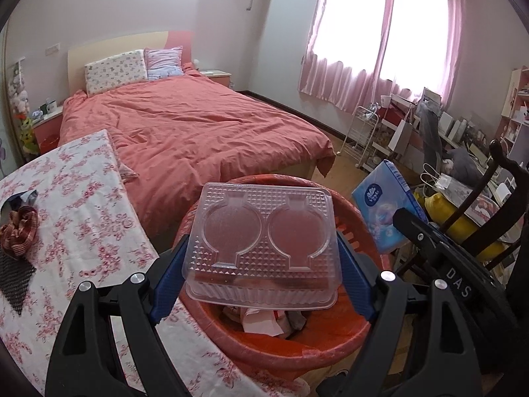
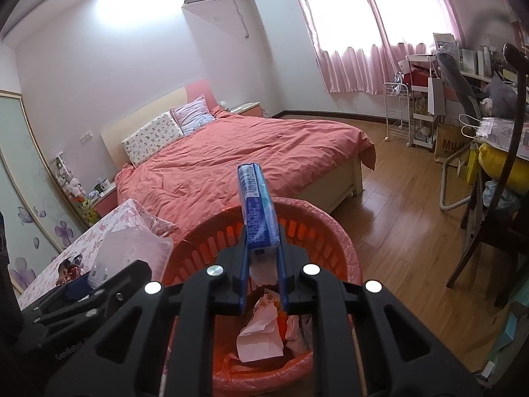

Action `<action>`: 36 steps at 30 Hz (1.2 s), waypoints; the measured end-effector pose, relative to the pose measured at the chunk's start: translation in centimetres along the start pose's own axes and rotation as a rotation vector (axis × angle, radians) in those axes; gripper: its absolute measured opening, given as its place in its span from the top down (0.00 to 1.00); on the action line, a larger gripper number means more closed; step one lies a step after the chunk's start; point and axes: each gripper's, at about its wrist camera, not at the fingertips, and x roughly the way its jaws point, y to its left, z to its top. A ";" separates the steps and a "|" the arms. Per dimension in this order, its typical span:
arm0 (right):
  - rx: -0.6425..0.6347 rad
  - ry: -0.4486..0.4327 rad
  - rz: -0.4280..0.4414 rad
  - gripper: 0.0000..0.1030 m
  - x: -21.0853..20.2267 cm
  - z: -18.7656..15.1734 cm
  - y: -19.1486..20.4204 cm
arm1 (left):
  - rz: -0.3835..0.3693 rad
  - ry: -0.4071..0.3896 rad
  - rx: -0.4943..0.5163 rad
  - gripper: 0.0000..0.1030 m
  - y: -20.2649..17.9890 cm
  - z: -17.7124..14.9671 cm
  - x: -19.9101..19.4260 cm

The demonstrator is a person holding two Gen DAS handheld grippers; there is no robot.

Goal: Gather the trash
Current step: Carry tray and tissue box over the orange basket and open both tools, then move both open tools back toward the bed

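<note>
A clear plastic clamshell container (image 1: 264,241) is clamped between the blue fingers of my left gripper (image 1: 264,264), lid facing the camera. It hangs over a red basket (image 1: 330,344) lined with a red bag, which holds crumpled paper (image 2: 261,334). My right gripper (image 2: 263,241) is shut on a blue tissue pack (image 2: 256,208), held upright on its edge above the same basket's rim (image 2: 330,228). The pack (image 1: 383,211) also shows to the right in the left wrist view. The clear container (image 2: 132,248) appears at lower left in the right wrist view.
A table with a floral cloth (image 1: 82,198) stands left of the basket, with a brown fabric piece (image 1: 20,231) on it. Behind is a bed with a coral cover (image 1: 198,132). A dark chair (image 1: 496,198) and clutter crowd the right; wood floor (image 2: 396,215) lies beyond.
</note>
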 end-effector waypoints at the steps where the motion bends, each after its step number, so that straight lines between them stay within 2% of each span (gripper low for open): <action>1: 0.004 0.001 0.004 0.85 0.2 0.1 -0.1 | 0.000 0.001 0.003 0.20 -0.2 0.0 0.2; 9: 0.058 0.046 0.056 0.77 2.1 0.6 -1.4 | 0.006 0.071 0.003 0.18 -0.1 -0.6 2.5; 13: 0.067 0.053 0.050 0.66 2.1 0.3 -1.7 | 0.010 0.106 -0.014 0.16 0.6 -1.0 2.9; 20: 0.032 0.052 0.023 0.63 1.7 0.2 -1.0 | 0.048 0.107 -0.026 0.15 1.7 -1.2 2.0; 30: -0.047 0.079 0.059 0.60 1.3 -0.2 2.9 | 0.217 0.100 -0.067 0.15 7.7 -2.1 -1.1; 36: -0.132 0.125 0.126 0.60 1.7 -1.4 7.9 | 0.317 0.080 -0.135 0.15 12.8 -3.0 -3.8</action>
